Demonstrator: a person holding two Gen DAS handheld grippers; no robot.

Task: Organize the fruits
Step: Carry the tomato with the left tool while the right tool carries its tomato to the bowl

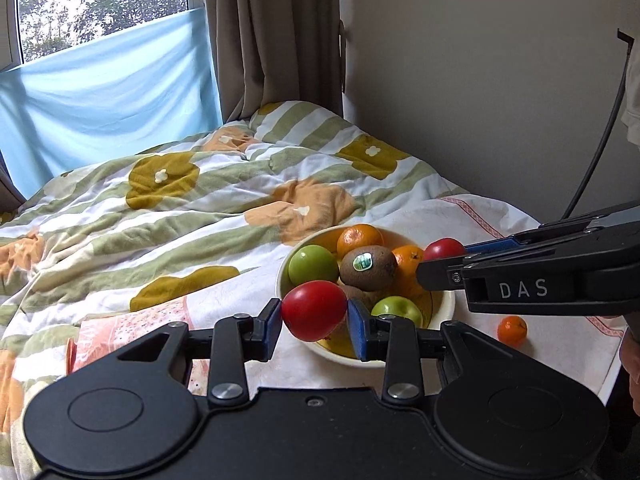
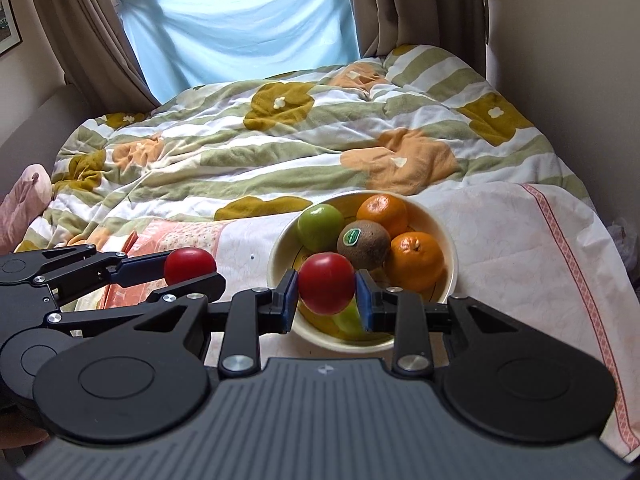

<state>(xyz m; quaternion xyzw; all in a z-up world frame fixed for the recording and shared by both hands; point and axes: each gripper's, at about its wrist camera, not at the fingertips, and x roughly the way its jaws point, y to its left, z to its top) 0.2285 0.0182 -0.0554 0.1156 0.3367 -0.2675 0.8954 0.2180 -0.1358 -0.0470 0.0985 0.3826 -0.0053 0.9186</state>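
A cream bowl (image 1: 286,268) (image 2: 448,236) on the bed's white cloth holds green apples (image 1: 313,265), oranges (image 1: 359,239), and a stickered kiwi (image 1: 368,267) (image 2: 363,245). My left gripper (image 1: 314,316) is shut on a red fruit (image 1: 314,310), held above the bowl's near rim. In the right wrist view my right gripper (image 2: 327,294) is shut on a second red fruit (image 2: 327,282) over the bowl's front. Each gripper shows in the other's view: the right gripper (image 1: 444,256) from the right, the left gripper (image 2: 190,270) from the left, both with their red fruit.
A small orange (image 1: 512,330) lies alone on the cloth right of the bowl. An orange-patterned packet (image 1: 132,336) lies left of the bowl. A flowered quilt (image 2: 280,148) covers the bed behind. A wall runs along the right, curtains and a window at the back.
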